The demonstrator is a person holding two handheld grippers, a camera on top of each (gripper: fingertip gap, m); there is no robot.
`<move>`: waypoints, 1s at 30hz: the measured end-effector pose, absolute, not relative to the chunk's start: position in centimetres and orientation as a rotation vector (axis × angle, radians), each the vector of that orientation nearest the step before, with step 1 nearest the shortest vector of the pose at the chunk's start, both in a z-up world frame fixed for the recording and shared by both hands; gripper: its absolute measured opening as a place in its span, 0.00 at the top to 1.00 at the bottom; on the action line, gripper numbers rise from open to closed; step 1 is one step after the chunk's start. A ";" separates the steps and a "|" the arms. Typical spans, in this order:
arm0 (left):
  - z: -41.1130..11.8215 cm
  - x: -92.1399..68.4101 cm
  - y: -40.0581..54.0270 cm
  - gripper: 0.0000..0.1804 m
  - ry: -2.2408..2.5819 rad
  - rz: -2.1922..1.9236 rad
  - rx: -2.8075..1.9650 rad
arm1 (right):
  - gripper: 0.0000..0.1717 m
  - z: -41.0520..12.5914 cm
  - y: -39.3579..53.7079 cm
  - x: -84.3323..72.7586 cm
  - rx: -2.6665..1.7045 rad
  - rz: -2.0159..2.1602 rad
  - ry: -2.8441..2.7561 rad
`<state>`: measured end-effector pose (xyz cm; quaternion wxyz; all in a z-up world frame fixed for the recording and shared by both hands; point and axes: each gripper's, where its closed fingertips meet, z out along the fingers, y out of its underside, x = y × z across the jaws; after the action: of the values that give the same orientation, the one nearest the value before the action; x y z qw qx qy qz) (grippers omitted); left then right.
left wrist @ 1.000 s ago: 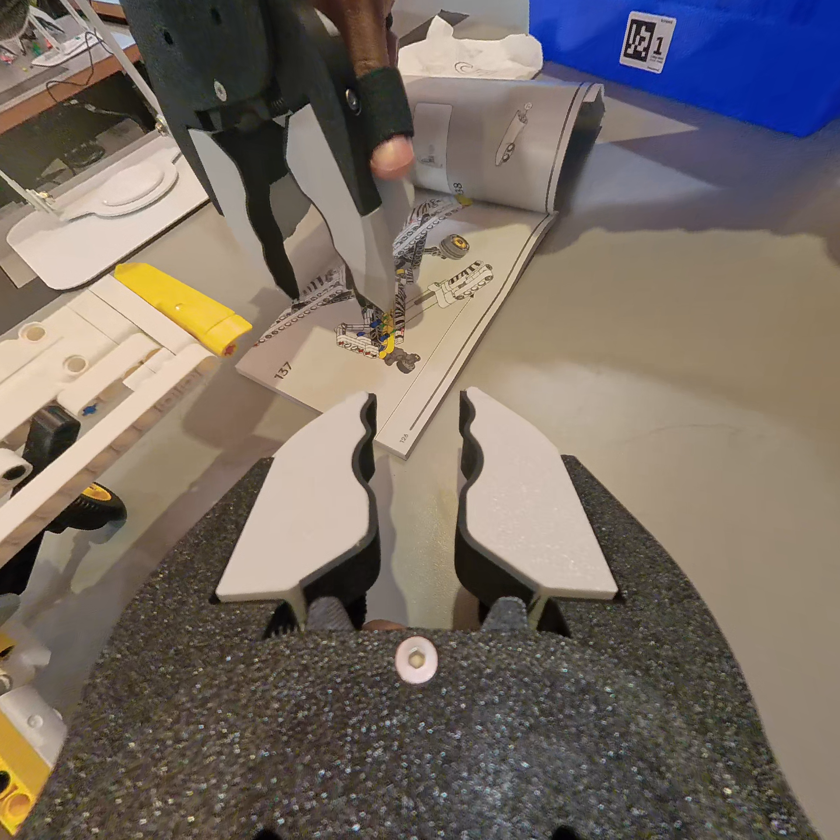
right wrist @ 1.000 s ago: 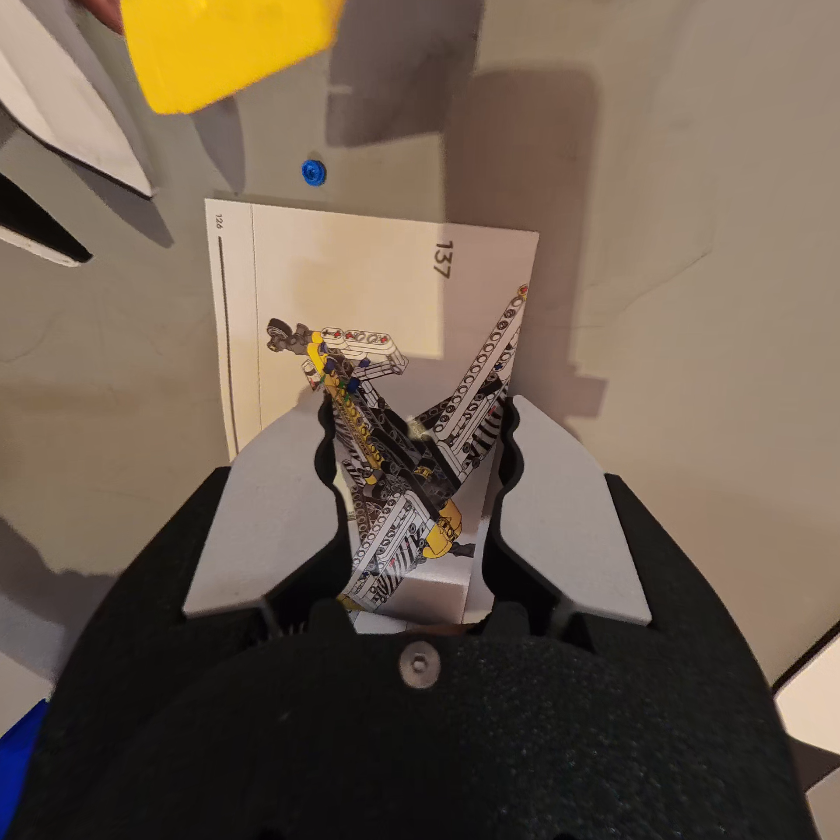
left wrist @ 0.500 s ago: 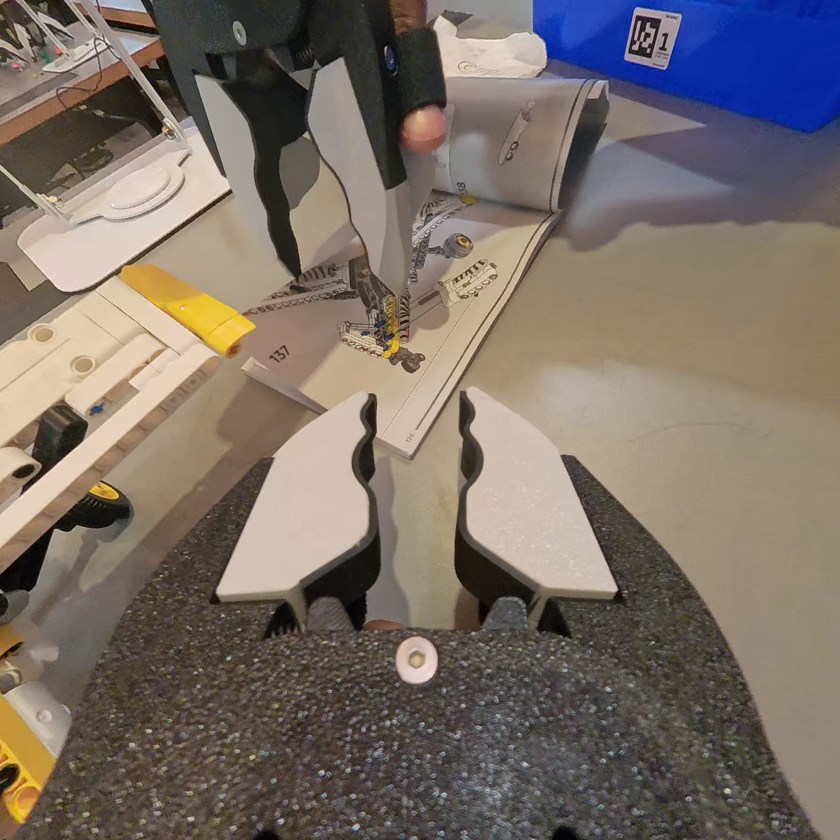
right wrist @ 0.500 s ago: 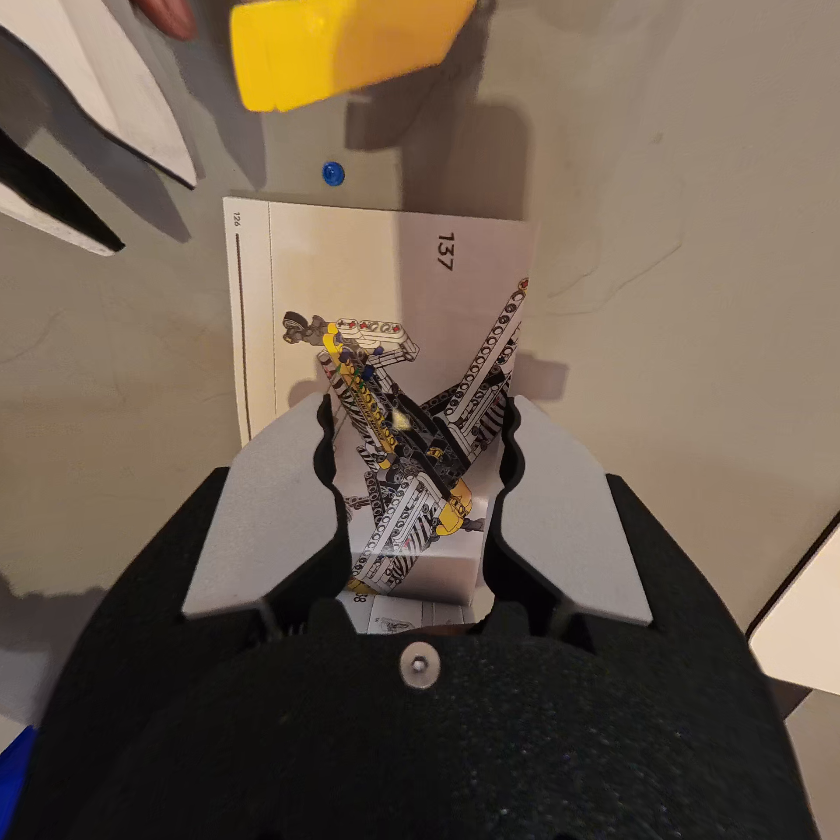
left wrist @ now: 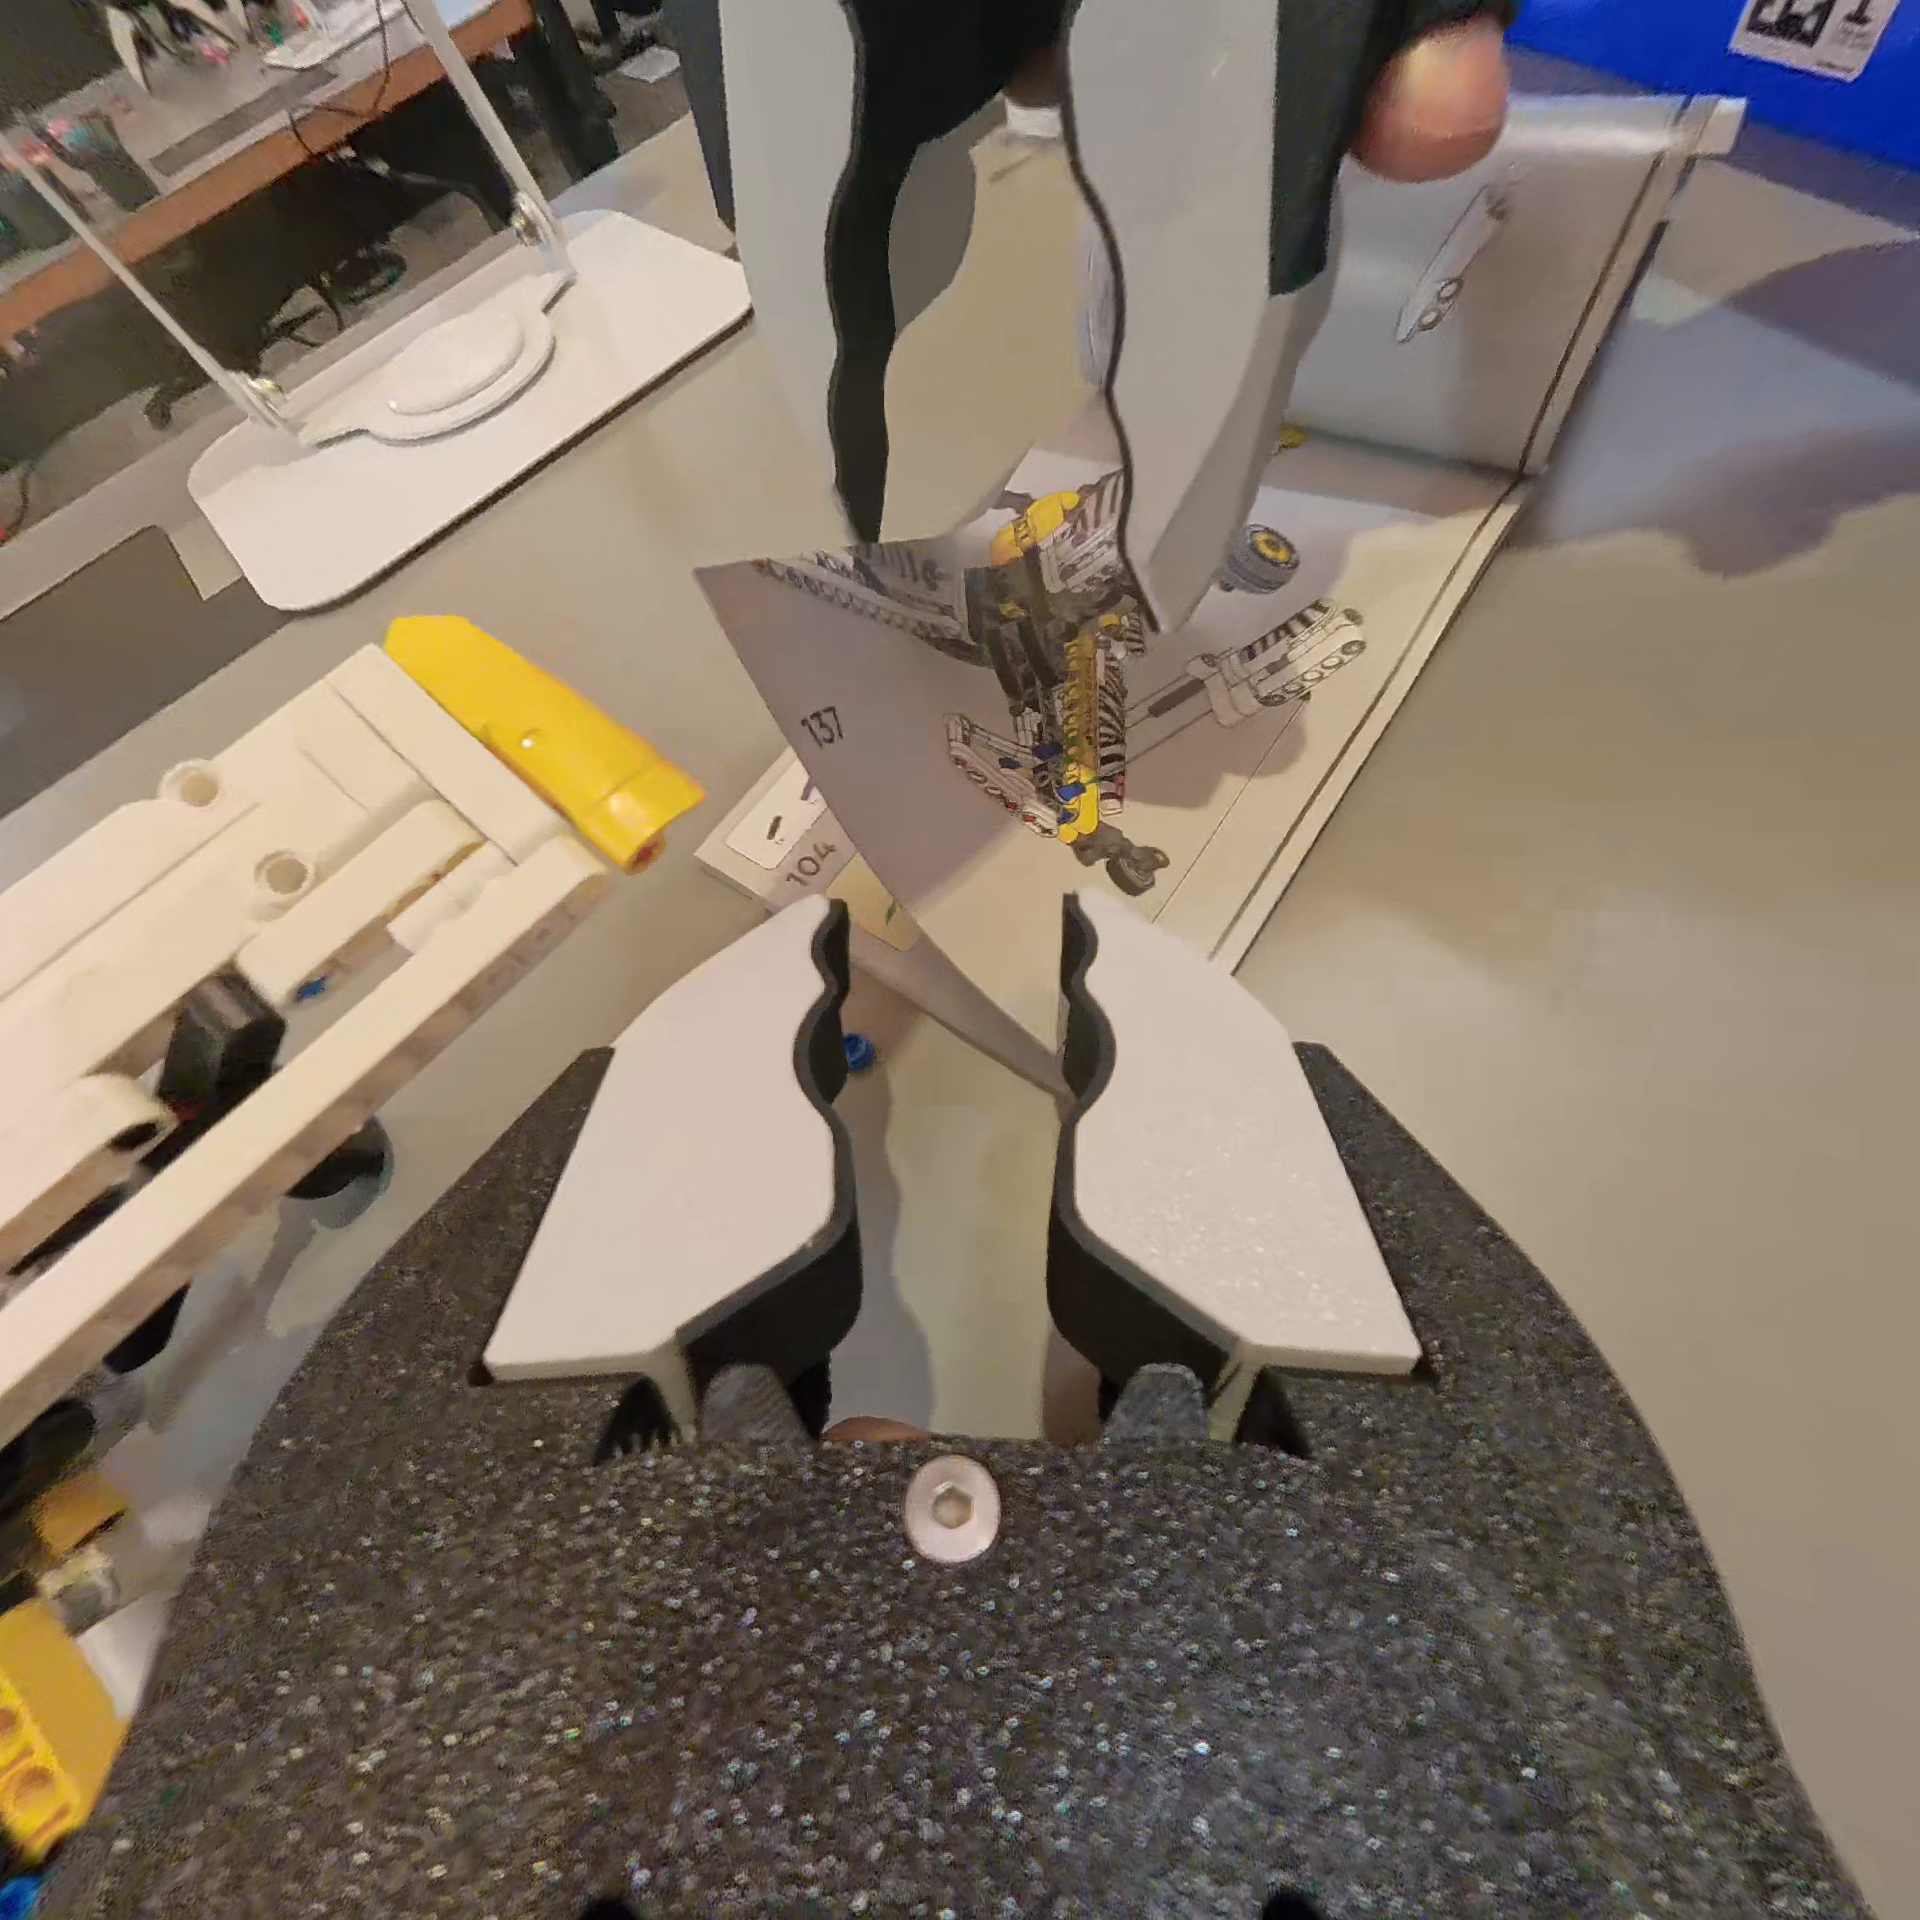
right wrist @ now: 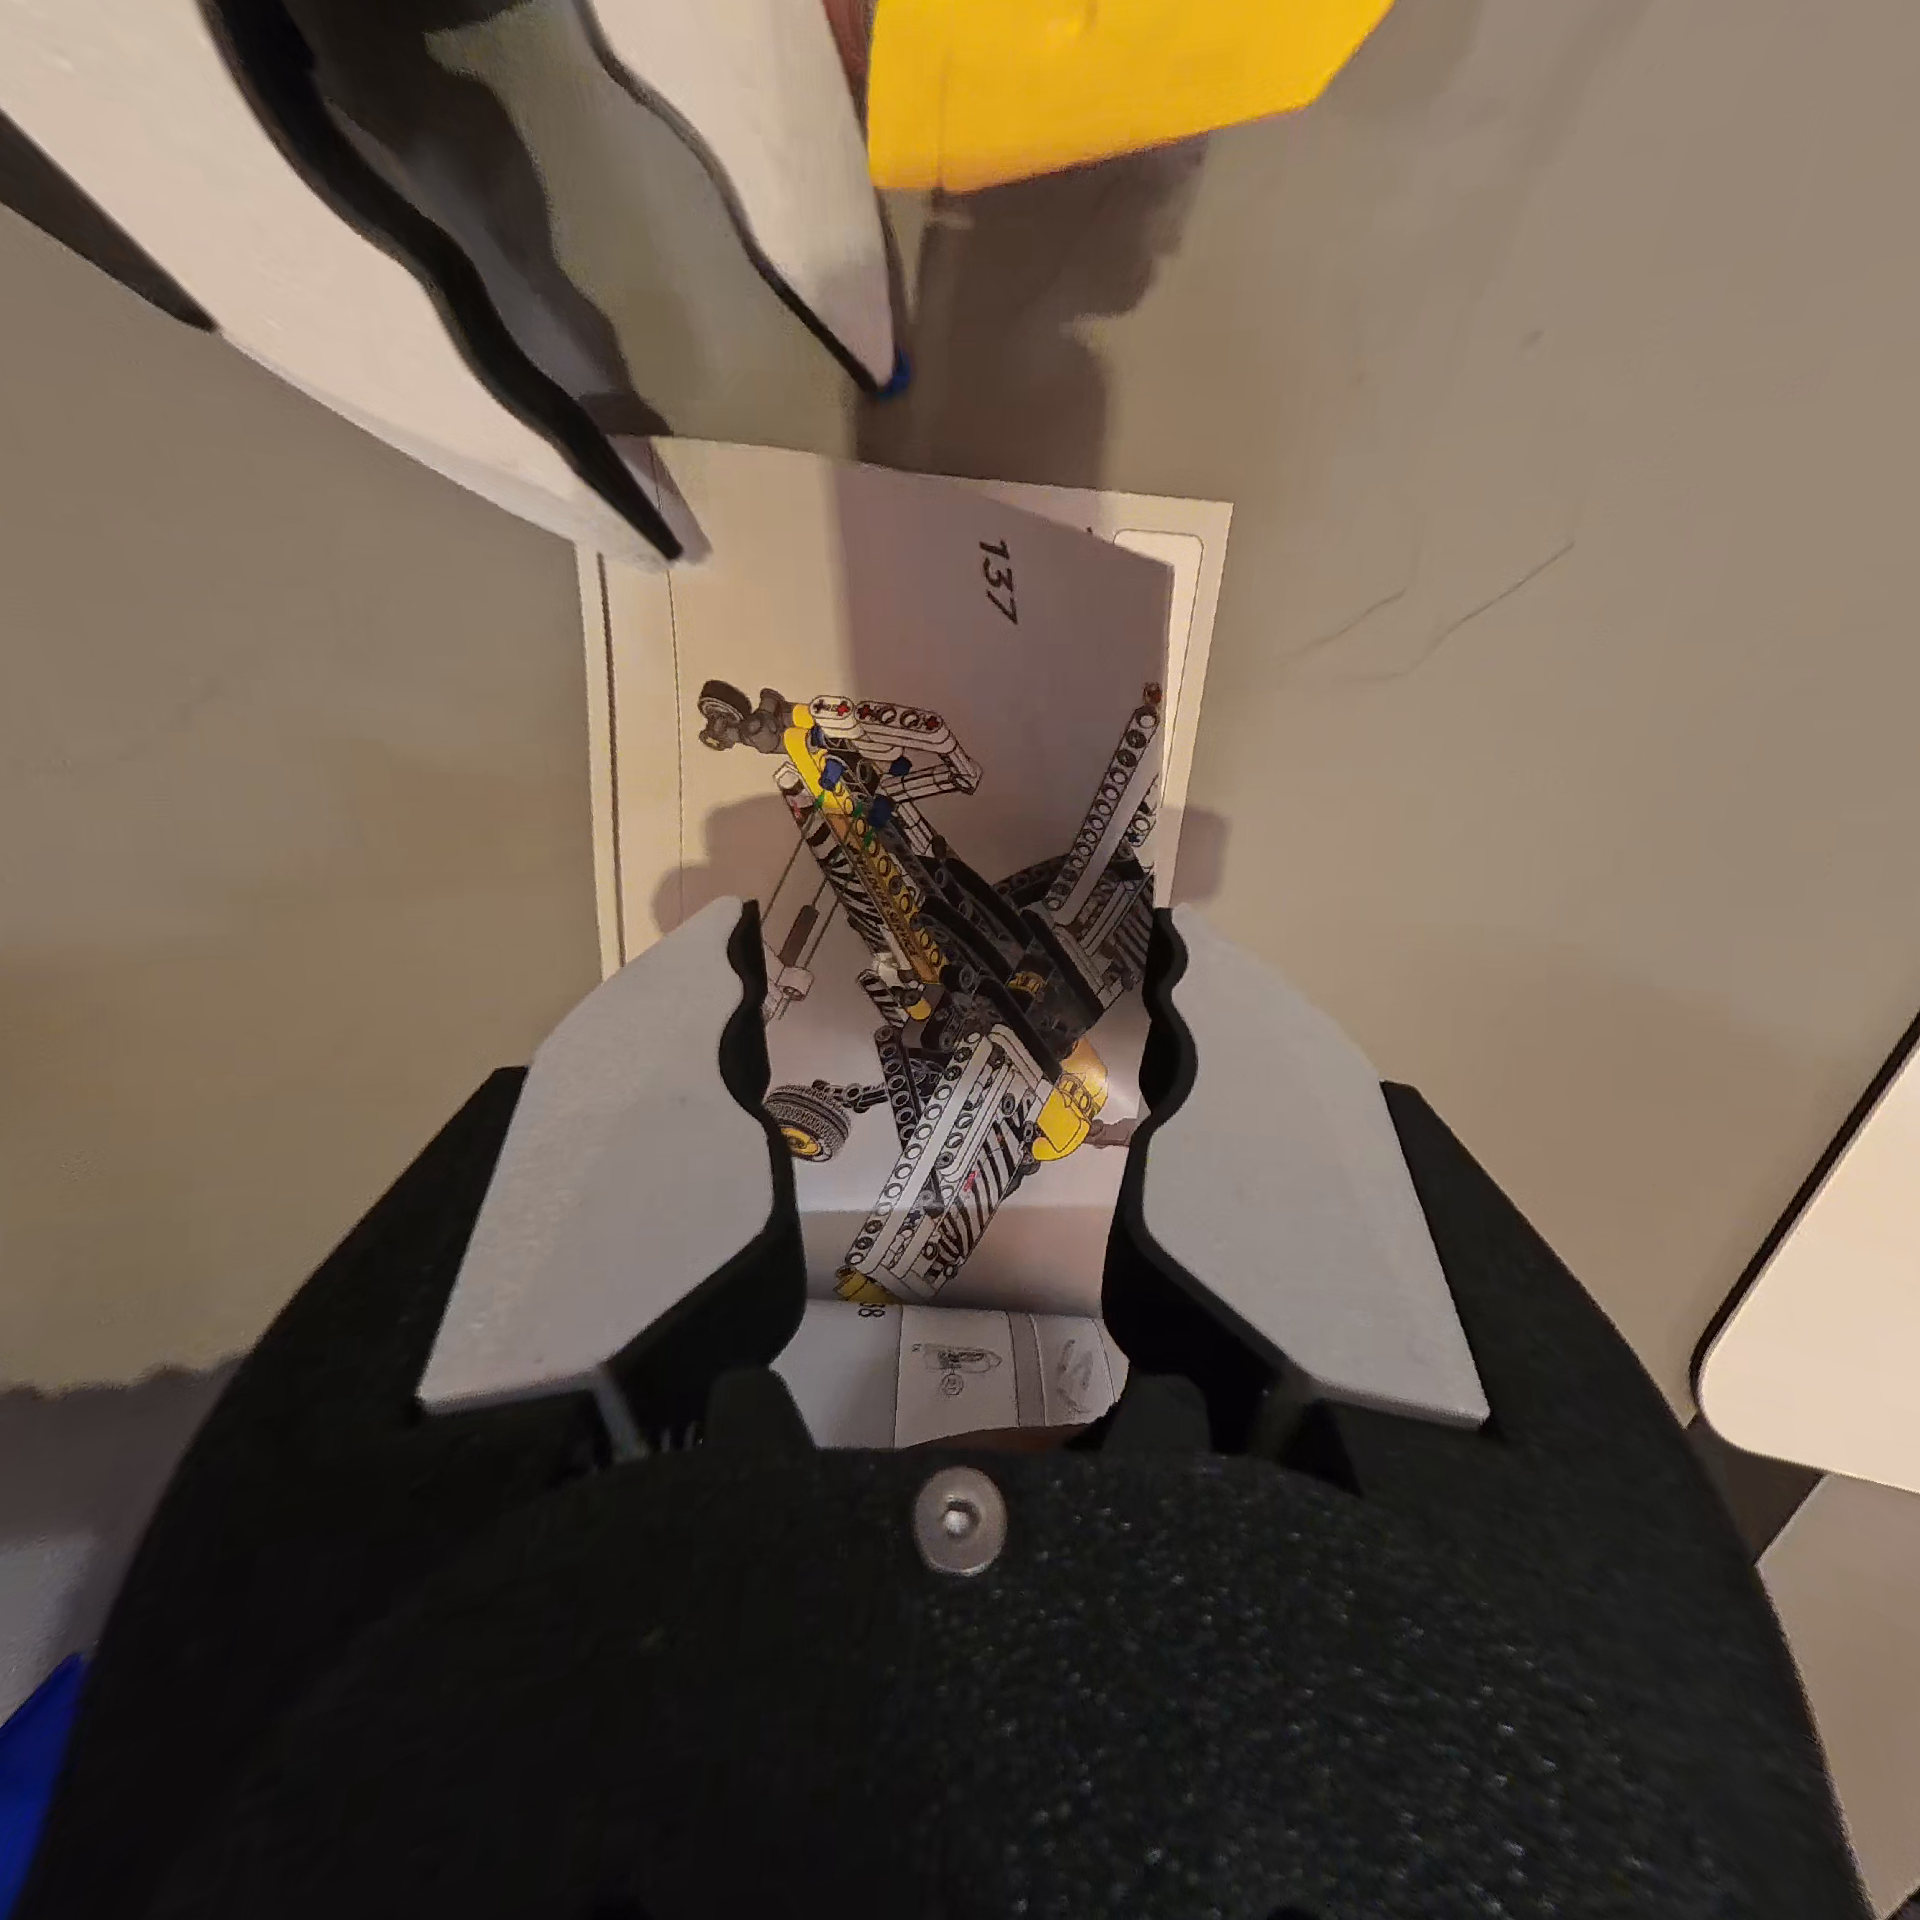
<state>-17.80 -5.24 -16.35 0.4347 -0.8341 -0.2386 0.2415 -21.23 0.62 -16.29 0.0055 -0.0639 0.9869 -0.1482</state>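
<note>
Both grippers' jaws are spread: the left gripper at a lifted page, the right gripper over the booklet.

I see a smooth beige table. On it lies an open instruction booklet, its top page lifted off the stack. To the left rests a white and yellow brick model. A small blue piece, perhaps a pin, sits on the bare tabletop near the booklet's corner. Farther back stands a white stand base, and a blue bin at the far right.
</note>
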 end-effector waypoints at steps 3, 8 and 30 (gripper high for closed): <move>-16.7 -18.0 -4.6 0.78 -0.573 0.621 -2.108 | 0.59 -16.1 0.7 -21.0 -0.204 -0.501 3.092; -17.3 -18.2 -3.9 0.77 -0.559 0.635 -2.155 | 0.59 -16.3 1.1 -20.9 -0.212 -0.517 3.113; -17.0 -17.7 -3.1 0.77 -0.477 0.661 -2.146 | 0.60 -15.7 -2.4 -21.7 -0.224 -0.955 3.091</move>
<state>-17.66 -3.11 -16.96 0.4103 -0.8525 -0.1897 0.2625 -21.73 -2.39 -15.74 -0.0506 -0.0689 0.9520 -0.2940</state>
